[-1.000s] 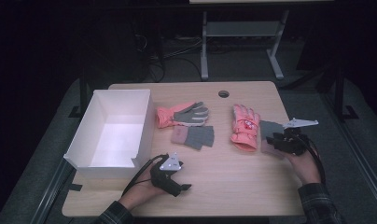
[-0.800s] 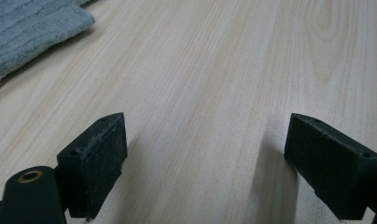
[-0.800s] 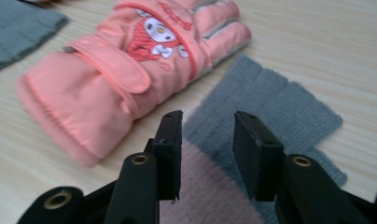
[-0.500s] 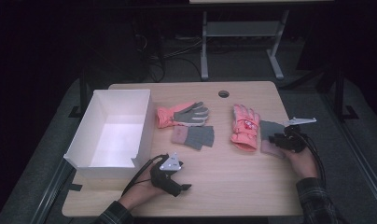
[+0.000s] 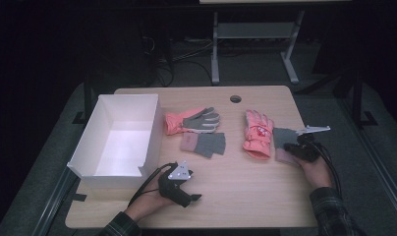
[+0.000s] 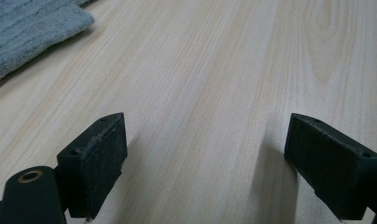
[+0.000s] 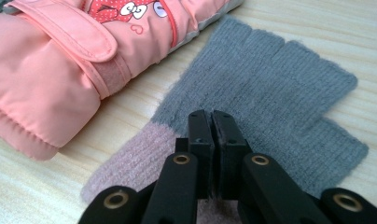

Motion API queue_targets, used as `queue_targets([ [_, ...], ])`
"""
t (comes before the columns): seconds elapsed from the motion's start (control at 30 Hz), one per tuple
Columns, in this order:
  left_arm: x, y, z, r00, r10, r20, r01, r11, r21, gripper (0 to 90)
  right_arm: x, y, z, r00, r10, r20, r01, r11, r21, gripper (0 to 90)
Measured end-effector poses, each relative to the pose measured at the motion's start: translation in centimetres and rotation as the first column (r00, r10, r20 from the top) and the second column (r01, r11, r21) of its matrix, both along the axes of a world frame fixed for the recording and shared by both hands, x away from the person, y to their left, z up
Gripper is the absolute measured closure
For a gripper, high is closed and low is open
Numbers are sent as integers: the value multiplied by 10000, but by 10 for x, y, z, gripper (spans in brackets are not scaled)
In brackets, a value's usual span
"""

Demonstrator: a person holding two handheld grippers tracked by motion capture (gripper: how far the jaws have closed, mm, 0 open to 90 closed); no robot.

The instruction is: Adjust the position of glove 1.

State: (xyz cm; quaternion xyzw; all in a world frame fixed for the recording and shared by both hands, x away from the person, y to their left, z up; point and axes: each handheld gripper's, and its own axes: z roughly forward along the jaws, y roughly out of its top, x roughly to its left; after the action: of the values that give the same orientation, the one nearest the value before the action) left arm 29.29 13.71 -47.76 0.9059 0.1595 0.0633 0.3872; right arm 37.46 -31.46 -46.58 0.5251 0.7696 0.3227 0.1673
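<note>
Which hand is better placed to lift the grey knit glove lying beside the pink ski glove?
Right. The right gripper is shut on the grey knit glove, pinching its fabric near the cuff. The left gripper stands open over bare table, away from that glove.

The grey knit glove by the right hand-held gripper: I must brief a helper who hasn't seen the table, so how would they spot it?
Start at the wooden table and go to its right edge, where a padded pink ski glove lies. The grey knit glove lies flat just right of it, pinched by the right hand-held gripper. Unlike its twin at mid-table, it is the fingerless, pink-cuffed one beside the padded glove.
</note>
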Motion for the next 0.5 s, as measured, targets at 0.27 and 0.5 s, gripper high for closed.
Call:
queue_targets([
  [0.27,0,0,0,10000,-1,0,1,10000,-4,124,-5,-7,11,9996,-91,255,81,9992,391,880],
  [0.5,0,0,0,10000,-2,-6,2,10000,14,124,-13,-5,28,9972,-11,749,-21,9991,416,880],
])
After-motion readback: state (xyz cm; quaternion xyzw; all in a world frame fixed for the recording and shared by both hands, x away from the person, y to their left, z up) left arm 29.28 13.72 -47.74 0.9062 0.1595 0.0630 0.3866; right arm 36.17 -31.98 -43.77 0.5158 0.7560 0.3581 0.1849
